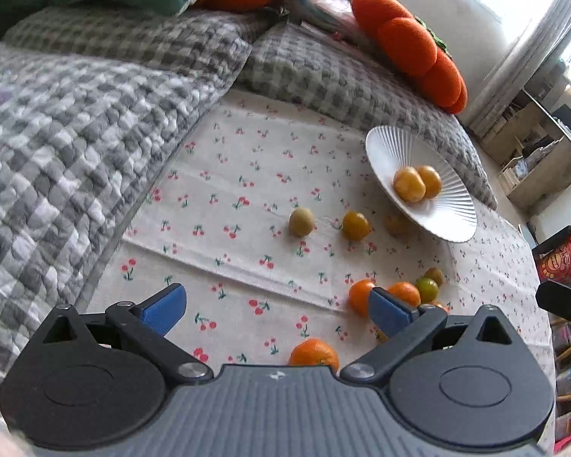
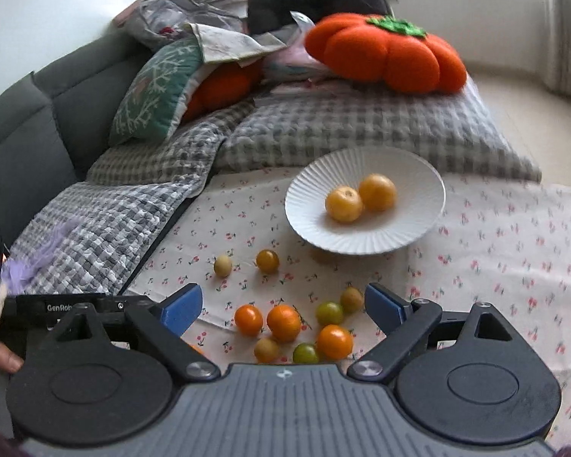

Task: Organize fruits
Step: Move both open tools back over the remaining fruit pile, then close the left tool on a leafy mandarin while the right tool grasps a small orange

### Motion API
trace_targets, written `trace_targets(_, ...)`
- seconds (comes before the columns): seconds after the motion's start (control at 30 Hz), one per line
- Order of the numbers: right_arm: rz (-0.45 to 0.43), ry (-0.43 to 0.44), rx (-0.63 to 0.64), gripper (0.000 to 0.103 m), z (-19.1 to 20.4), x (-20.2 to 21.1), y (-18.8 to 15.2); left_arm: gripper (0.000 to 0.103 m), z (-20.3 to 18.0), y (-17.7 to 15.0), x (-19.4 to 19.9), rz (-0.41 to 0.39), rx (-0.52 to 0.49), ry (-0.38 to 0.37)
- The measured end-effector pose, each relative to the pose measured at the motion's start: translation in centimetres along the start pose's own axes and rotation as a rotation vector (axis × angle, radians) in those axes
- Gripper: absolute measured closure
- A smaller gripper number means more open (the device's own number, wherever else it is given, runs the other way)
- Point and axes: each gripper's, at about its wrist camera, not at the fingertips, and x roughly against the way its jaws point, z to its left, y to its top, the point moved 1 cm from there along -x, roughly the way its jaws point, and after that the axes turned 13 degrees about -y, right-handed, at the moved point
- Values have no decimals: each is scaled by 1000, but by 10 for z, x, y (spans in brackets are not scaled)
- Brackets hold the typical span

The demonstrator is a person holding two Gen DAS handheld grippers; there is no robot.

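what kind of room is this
Most likely a home living room: a dark grey sofa draped with a grey checked quilt, an orange pumpkin-shaped plush cushion, and a cherry-print tablecloth.

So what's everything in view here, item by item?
white ribbed plate: one, white, on the cloth by the checked cushions
fruits on plate: two, yellow-orange, touching each other
loose fruits: at least nine, orange, green and tan, on the cloth in front of the plate
cherry-print cloth: one, white with red cherries, under everything
checked cushions: grey and white, behind the cloth
pumpkin plush: one in full view, orange with green top, on the checked cushions
green pillow: one, white branch pattern, against the sofa
sofa: dark grey, at the back left
left gripper: black, blue pads, open, empty
right gripper: same, open, above the loose fruits
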Motion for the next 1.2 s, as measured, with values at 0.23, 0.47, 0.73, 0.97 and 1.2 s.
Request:
trace_targets(0.23,66,15,-15,22,3,-13,-6,10,-14,-21,-16,73,-102,-7)
trace_targets(0.47,87,7,-15,23,6,-20,-12,16,-26,-36,-33,130,-192,-10)
trace_targets(0.73,83,-12,80,37,24,-45,-18,53,-29,-51,-56,170,-244,58)
trace_targets(0.97,59,-49,183,51,36,-70,-23,75,-28,-50,-53,155,-239,55)
trace_targets(1.2,53,-71,248,55,45,-82,-27,76,-28,-49,-54,153,-225,50)
